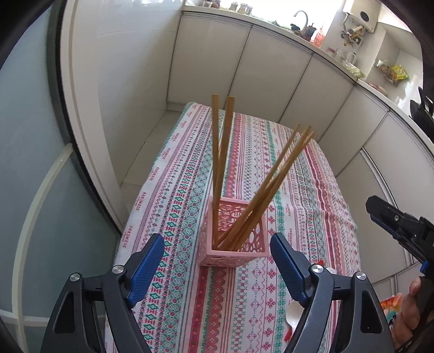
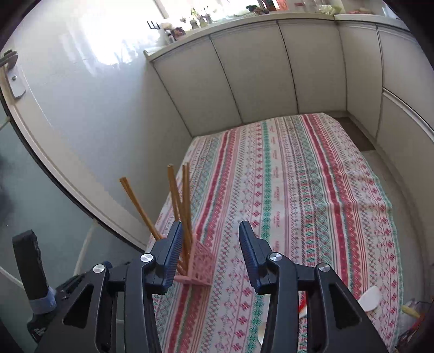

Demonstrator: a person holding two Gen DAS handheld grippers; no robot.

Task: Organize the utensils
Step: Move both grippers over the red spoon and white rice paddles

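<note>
- Edges and open room: we recorded a table under a striped patterned tablecloth (image 1: 190,298), its far end at 12 o'clock close to a run of white cabinet doors (image 1: 271,68). A strip of tiled floor (image 1: 141,152) ran along the cloth's 9 o'clock edge, beside a pale glossy wall (image 2: 81,95). In the right wrist view most of the cloth from 12 to 3 o'clock lay bare.
- Task item: we logged a pink lattice holder (image 1: 236,244) standing upright near the cloth's 9 o'clock edge. Wooden chopsticks (image 1: 222,152) stood inside it, two near upright, the rest fanned toward 1 o'clock.
- Left gripper (image 1: 217,260): we noted it tilted downward, jaws spread wide, blue pads clear of the holder, which sat just beyond and between the tips. Nothing was gripped.
- Right gripper (image 2: 210,255): also tilted downward, jaws partly parted with nothing between them. The holder (image 2: 202,260) showed just past its left finger, at about 9 o'clock of the gap. In the left wrist view this gripper (image 1: 390,217) entered at 3 o'clock, with a person's hand (image 1: 412,306) behind it.
- Loose items: we listed a white spoon (image 1: 294,312) on the cloth at 5 o'clock, partly hidden by the left gripper's finger, and a white dish (image 2: 370,298) near the cloth's 4 o'clock edge.
- Room: a countertop (image 1: 339,59) over the cabinets carried a tap (image 1: 301,17), bottles and packets, too small to identify.
</note>
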